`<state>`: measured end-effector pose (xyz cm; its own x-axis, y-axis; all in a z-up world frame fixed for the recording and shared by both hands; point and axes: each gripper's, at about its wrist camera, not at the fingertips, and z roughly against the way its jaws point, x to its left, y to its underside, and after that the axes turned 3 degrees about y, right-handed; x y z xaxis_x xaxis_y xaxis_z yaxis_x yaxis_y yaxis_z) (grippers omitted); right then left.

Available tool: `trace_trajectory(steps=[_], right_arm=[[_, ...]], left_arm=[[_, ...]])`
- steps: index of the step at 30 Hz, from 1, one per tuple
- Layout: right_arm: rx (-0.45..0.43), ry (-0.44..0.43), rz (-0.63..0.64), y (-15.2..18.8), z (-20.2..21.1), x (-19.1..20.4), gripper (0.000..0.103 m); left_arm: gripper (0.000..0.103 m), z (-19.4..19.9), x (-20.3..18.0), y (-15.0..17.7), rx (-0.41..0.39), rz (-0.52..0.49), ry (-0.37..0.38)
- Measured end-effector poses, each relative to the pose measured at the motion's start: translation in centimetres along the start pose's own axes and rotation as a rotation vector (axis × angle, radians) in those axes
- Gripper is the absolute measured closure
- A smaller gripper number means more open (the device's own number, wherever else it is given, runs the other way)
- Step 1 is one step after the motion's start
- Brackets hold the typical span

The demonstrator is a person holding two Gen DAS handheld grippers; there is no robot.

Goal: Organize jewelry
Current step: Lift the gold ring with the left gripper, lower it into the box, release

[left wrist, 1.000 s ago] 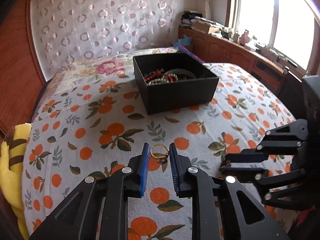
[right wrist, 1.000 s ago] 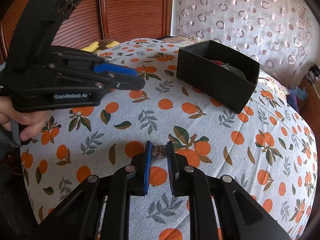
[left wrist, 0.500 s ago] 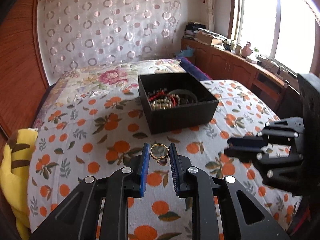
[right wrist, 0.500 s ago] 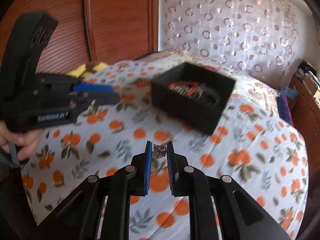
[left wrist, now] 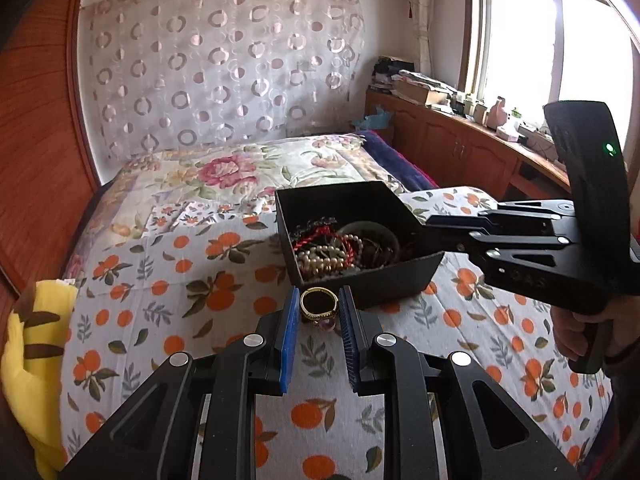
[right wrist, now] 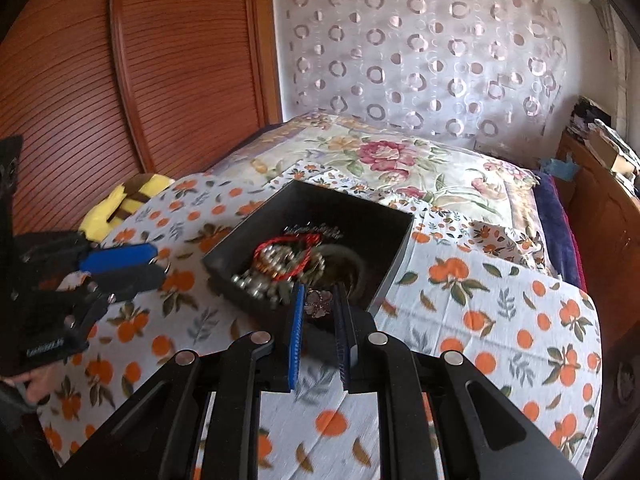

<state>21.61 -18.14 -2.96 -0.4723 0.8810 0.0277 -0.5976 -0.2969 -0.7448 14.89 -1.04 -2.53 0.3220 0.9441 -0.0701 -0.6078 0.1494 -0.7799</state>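
My left gripper (left wrist: 319,306) is shut on a gold ring (left wrist: 319,305) with a small purple stone, held above the orange-print bedspread just in front of the black jewelry box (left wrist: 370,286). The box holds pearl strands, red cord and a bangle. My right gripper (right wrist: 318,304) is shut on a small flower-shaped metal trinket (right wrist: 318,303), held over the near edge of the box (right wrist: 394,264). In the left wrist view the right gripper (left wrist: 434,236) reaches over the box's right rim. The left gripper shows in the right wrist view (right wrist: 160,270), left of the box.
The bed carries an orange-print sheet (left wrist: 180,280) and a floral quilt (left wrist: 224,172) behind it. A yellow plush toy (left wrist: 32,352) lies at the left edge. A wooden wardrobe (right wrist: 120,80) stands left; a wooden cabinet (left wrist: 460,140) with clutter runs under the window.
Both grippers have lifted off the bedspread with their pieces and moved toward the box. The right gripper now hangs over the box's edge.
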Motion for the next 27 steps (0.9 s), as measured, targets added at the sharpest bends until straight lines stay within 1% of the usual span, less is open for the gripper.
trace_trajectory(steps=[5,7,9,11,18,27], right_arm=[[-0.001,-0.003,-0.048,-0.8,-0.6,-0.8,0.086],[-0.002,-0.018,-0.078,-0.8,-0.7,-1.2,0.086],[-0.008,-0.012,-0.08,-0.8,-0.8,-1.3,0.083],[-0.008,-0.007,-0.085,-0.6,-0.8,-1.4,0.077],[-0.02,0.007,-0.094,-0.4,-0.1,-2.2,0.077],[-0.033,0.034,-0.091,0.8,1.7,-3.1,0.076]], left_arm=[[0.084,-0.6,0.0,-0.7,-0.002,0.0,-0.001],[0.084,-0.9,0.0,-1.1,-0.003,-0.001,-0.002],[0.084,-1.3,0.0,-1.6,-0.004,0.005,0.003],[0.084,-1.8,-0.1,-2.1,-0.003,0.011,0.008],[0.084,-3.4,-1.0,-3.5,0.0,-0.008,0.005],[0.084,-5.1,-2.1,-5.2,-0.003,-0.031,-0.005]])
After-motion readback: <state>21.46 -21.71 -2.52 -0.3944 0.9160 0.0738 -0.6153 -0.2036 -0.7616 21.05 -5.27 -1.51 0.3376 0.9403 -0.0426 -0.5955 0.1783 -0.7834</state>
